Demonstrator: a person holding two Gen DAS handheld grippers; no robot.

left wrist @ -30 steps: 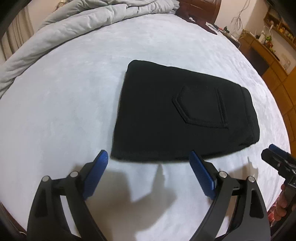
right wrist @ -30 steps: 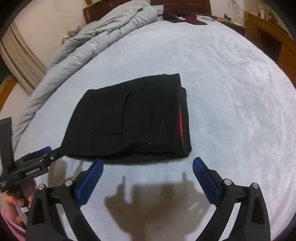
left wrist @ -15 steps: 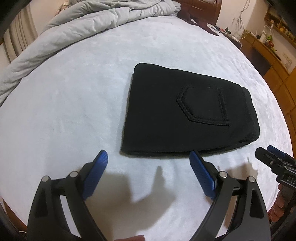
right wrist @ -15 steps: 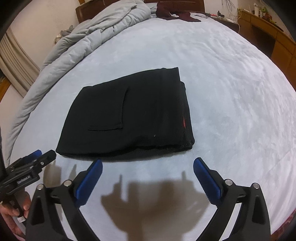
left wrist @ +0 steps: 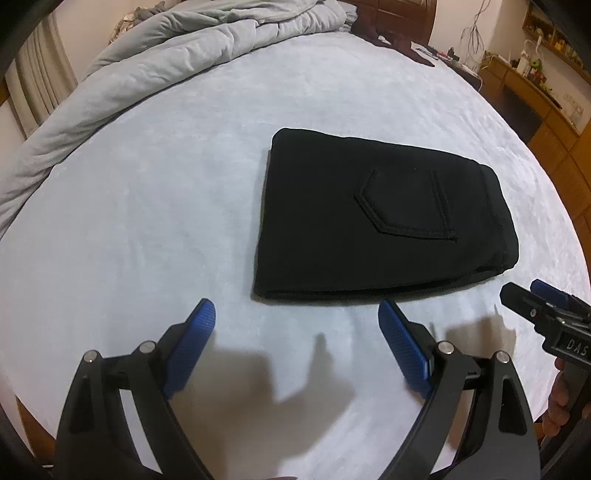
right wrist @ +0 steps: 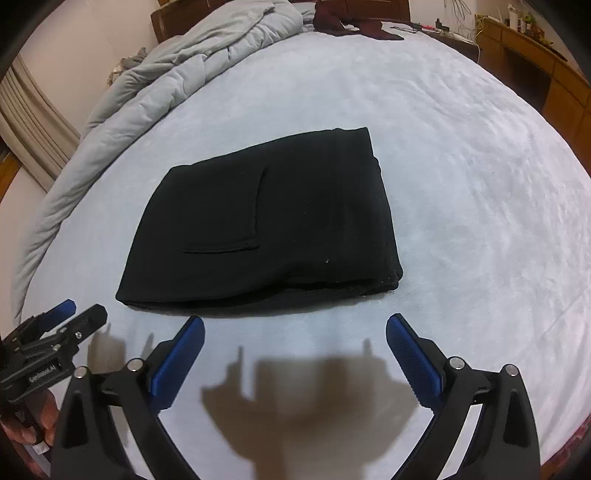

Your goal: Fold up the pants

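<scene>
The black pants point(left wrist: 380, 218) lie folded into a compact stack on the pale bed sheet, back pocket facing up; the right wrist view shows them too point(right wrist: 266, 229). My left gripper point(left wrist: 297, 314) hovers open just short of the stack's near edge, nothing between its blue pads point(left wrist: 192, 343). My right gripper point(right wrist: 295, 328) is also open and empty, a little back from the same edge. Each gripper shows at the side of the other's view: the right one point(left wrist: 535, 299), the left one point(right wrist: 70, 314), held by a hand.
A rumpled grey duvet point(left wrist: 155, 70) is bunched along the bed's far left side. Dark red clothing point(right wrist: 351, 22) lies at the far end by the wooden headboard. Wooden cabinets point(left wrist: 546, 107) stand to the right of the bed.
Both grippers have drawn back slightly from the folded pants, which now sit farther from the fingertips; the pants lie still and the jaws stay wide.
</scene>
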